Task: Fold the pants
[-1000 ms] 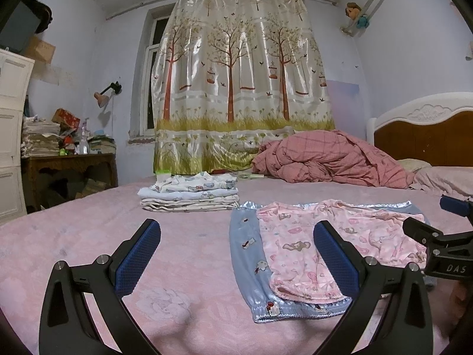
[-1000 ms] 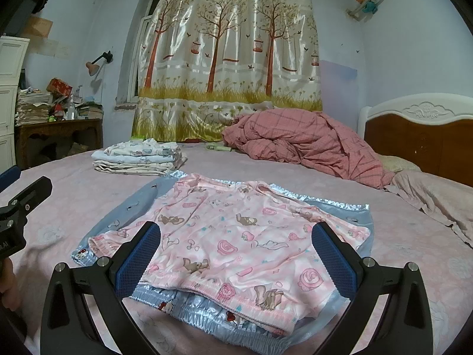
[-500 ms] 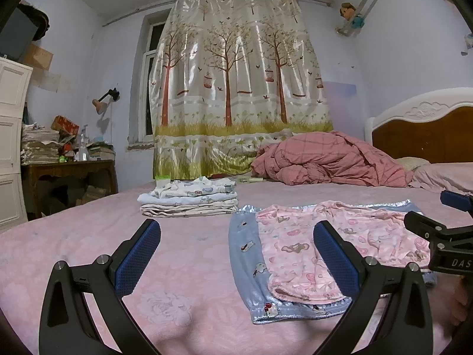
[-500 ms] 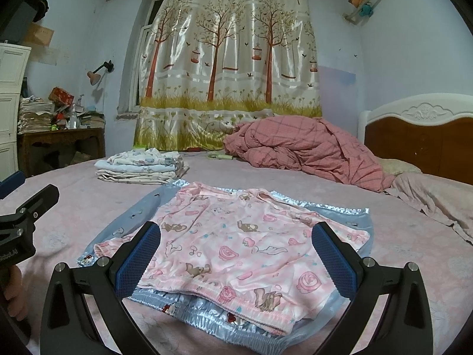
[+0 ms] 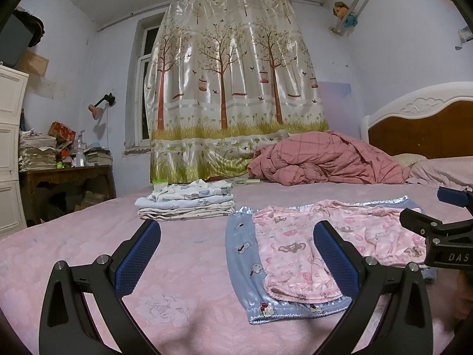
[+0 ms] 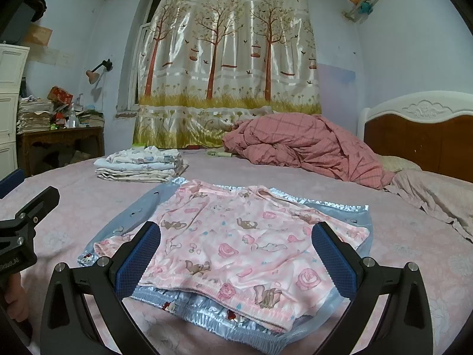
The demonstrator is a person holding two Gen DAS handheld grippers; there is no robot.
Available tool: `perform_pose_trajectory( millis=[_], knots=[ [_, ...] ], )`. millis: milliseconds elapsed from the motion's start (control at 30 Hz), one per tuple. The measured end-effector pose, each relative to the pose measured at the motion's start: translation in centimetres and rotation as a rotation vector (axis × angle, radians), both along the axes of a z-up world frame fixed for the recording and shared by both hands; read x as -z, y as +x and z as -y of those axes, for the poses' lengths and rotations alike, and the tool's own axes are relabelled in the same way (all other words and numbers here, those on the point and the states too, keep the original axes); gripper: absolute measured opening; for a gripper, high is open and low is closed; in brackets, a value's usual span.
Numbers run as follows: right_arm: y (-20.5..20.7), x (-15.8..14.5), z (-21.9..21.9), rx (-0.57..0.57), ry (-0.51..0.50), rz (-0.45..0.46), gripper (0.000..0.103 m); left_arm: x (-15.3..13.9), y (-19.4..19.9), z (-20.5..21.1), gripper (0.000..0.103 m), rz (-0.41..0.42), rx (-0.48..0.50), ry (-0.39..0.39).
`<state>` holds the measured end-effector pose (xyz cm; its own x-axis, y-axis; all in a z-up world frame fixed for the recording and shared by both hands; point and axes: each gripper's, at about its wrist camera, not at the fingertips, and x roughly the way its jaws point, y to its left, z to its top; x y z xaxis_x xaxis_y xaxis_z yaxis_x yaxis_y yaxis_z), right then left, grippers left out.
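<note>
Pink printed pants (image 6: 236,236) lie flat on top of light blue satin pants (image 6: 127,216) on the pink bed. In the left wrist view the pink pants (image 5: 295,242) and the blue pants (image 5: 242,251) lie to the right of centre. My left gripper (image 5: 236,254) is open and empty, just above the bed, left of the pants' leg ends. My right gripper (image 6: 236,257) is open and empty, just above the waistband end of the pink pants. Each gripper shows at the edge of the other's view.
A stack of folded clothes (image 5: 186,204) lies on the bed beyond the pants, to the left. A crumpled red checked quilt (image 6: 301,151) lies at the far right by the wooden headboard (image 6: 419,142). A cluttered wooden desk (image 5: 65,183) stands to the left.
Both cameras have tilted up a little and sunk slightly toward the bed. The pants have not moved and both grippers stay open.
</note>
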<state>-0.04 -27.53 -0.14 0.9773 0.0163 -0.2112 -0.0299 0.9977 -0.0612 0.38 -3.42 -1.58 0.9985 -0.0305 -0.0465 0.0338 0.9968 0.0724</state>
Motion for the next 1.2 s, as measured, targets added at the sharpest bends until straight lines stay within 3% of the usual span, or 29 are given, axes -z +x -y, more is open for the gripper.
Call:
perform_pose_trajectory(
  millis=[300,467,633,733,833,967,1067,1200],
  knots=[
    [0.0,0.2,0.4,0.020,0.019,-0.002,0.103,-0.3,-0.1,-0.2,0.102,-0.004,0.011,-0.010],
    [-0.1,-0.3,0.8,0.022,0.050,-0.005,0.103,-1.8,-0.8,-1.1,0.088,-0.046,0.082,-0.031],
    [-0.4,-1.2,2.1,0.020,0.118,-0.016,0.102,-4.4,-1.6,-1.6,0.073,-0.088,0.138,0.001],
    [-0.7,-1.6,3.1,0.021,0.153,-0.025,0.099,-5.7,-0.7,-1.8,0.057,-0.189,0.190,0.000],
    [-0.9,-2.0,4.2,0.013,0.201,-0.042,0.094,-5.9,1.2,-1.5,0.051,-0.306,0.253,-0.010],
    [-0.5,-2.1,5.8,-0.002,0.278,-0.089,0.086,-4.0,4.7,-0.4,0.047,-0.498,0.272,-0.001],
    [-0.2,-2.0,6.3,0.011,0.282,-0.108,0.080,-1.7,7.3,0.0,0.043,-0.637,0.288,-0.049],
    [0.4,-1.9,6.8,0.032,0.278,-0.147,0.080,0.0,9.1,-0.2,0.033,-0.721,0.303,-0.134]
  ],
)
